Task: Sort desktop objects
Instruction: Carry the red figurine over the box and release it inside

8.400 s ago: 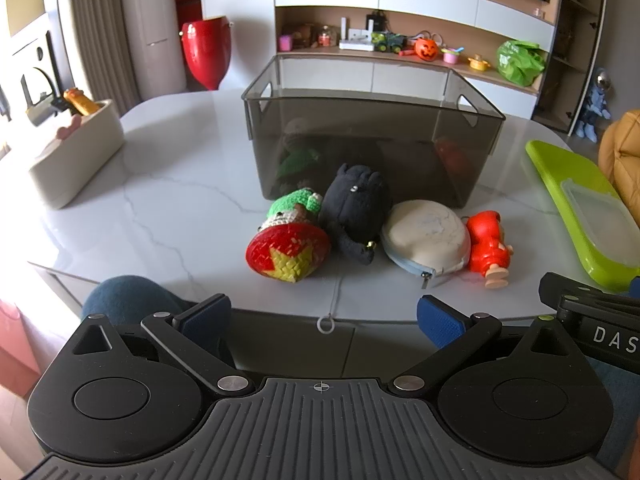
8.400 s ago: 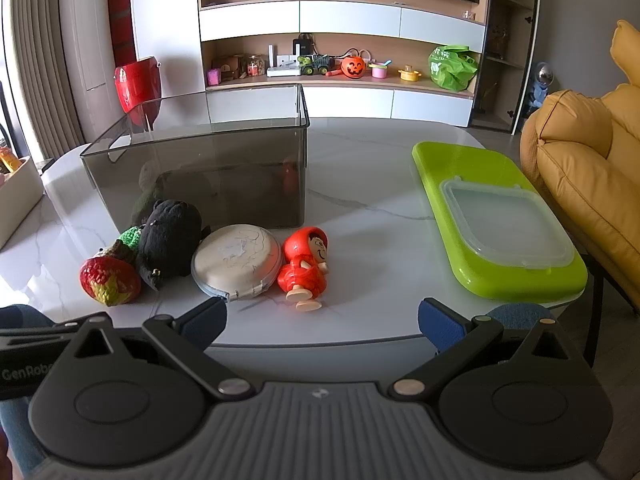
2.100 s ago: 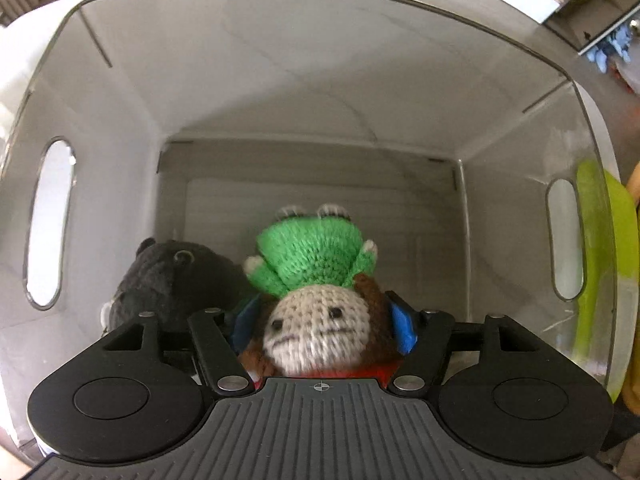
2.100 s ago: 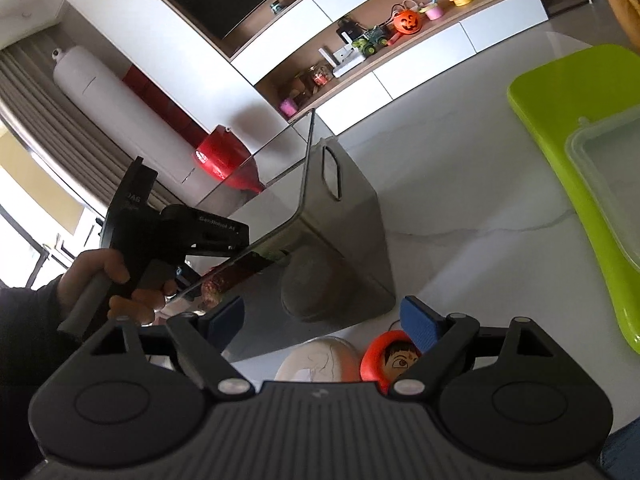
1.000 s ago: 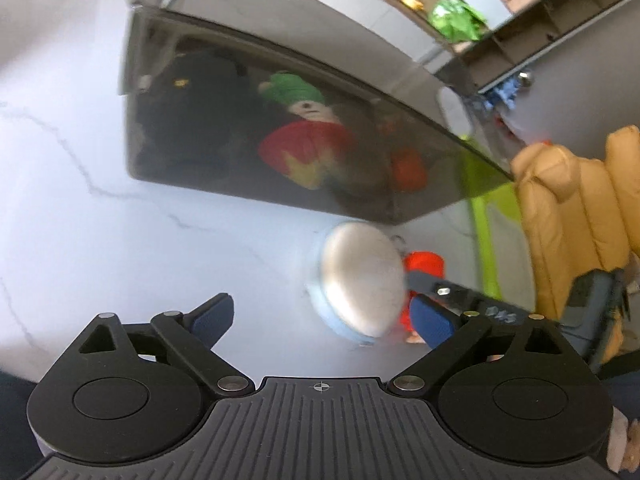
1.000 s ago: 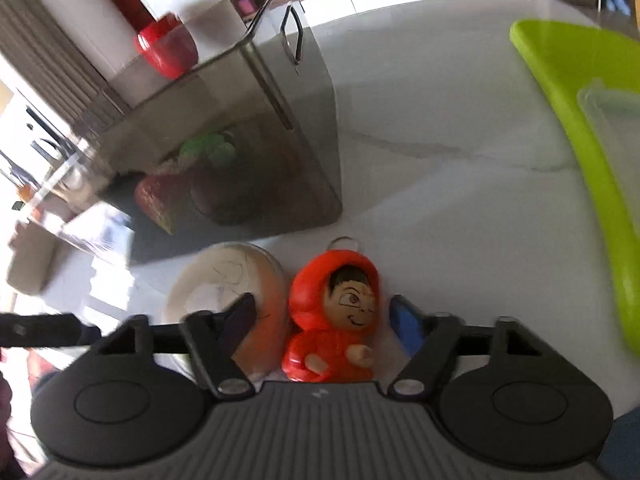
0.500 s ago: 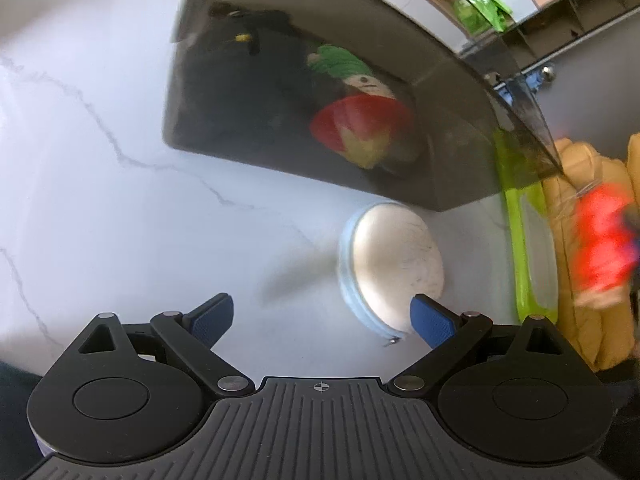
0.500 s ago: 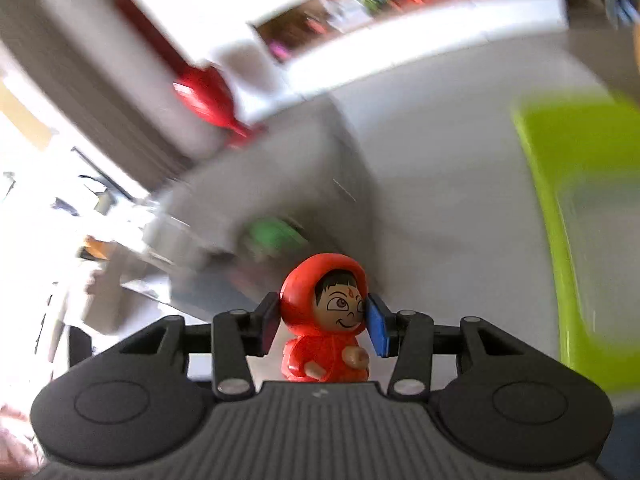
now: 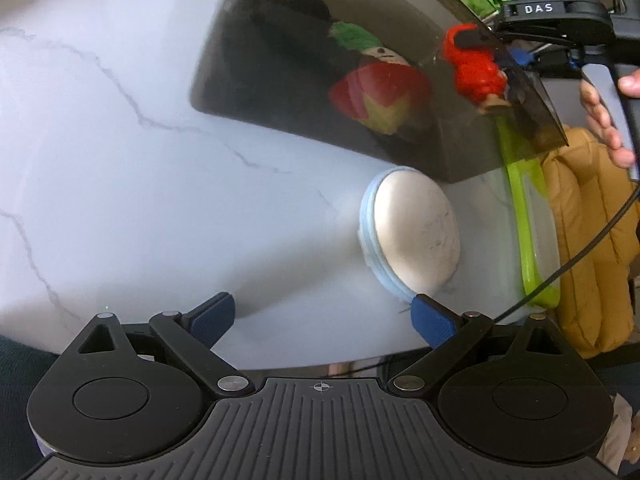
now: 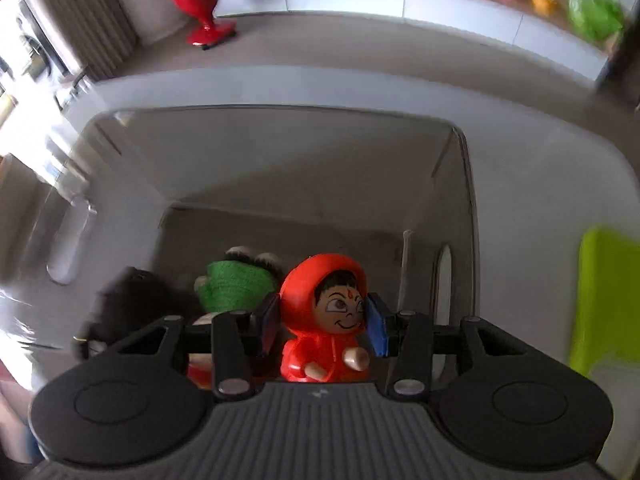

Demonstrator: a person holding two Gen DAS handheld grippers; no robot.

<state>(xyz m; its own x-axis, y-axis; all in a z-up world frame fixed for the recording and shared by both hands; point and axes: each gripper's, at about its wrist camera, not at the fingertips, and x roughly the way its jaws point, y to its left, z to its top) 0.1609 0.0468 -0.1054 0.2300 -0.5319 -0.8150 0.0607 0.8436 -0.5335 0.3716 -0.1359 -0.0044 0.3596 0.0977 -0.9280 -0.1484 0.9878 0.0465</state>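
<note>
Overhead, my right gripper (image 10: 322, 320) clamps the red hooded doll (image 10: 326, 320) between its blue pads (image 10: 376, 330), one pad at each side of the head, and holds it above the open top of the smoky grey bin (image 10: 280, 160). Inside the bin, below and to the left of the doll, lie the crocheted doll with the green hat (image 10: 236, 280) and a black plush toy (image 10: 132, 300), the two close together near the front wall.

From my left wrist camera, the same red doll (image 9: 474, 68) shows at the bin's (image 9: 260, 92) upper edge, with the right gripper (image 9: 556, 12) and the hand (image 9: 604, 116) holding it behind. My left gripper (image 9: 322, 318) is spread wide with nothing between its fingers, low over the white marble table (image 9: 120, 180). A round white pouch with a pale blue rim (image 9: 408, 236) lies on the table just outside the bin's front wall, near the left gripper's right fingertip. Beyond it, a lime-green lid (image 9: 524, 216) rests along the table's far side.
</note>
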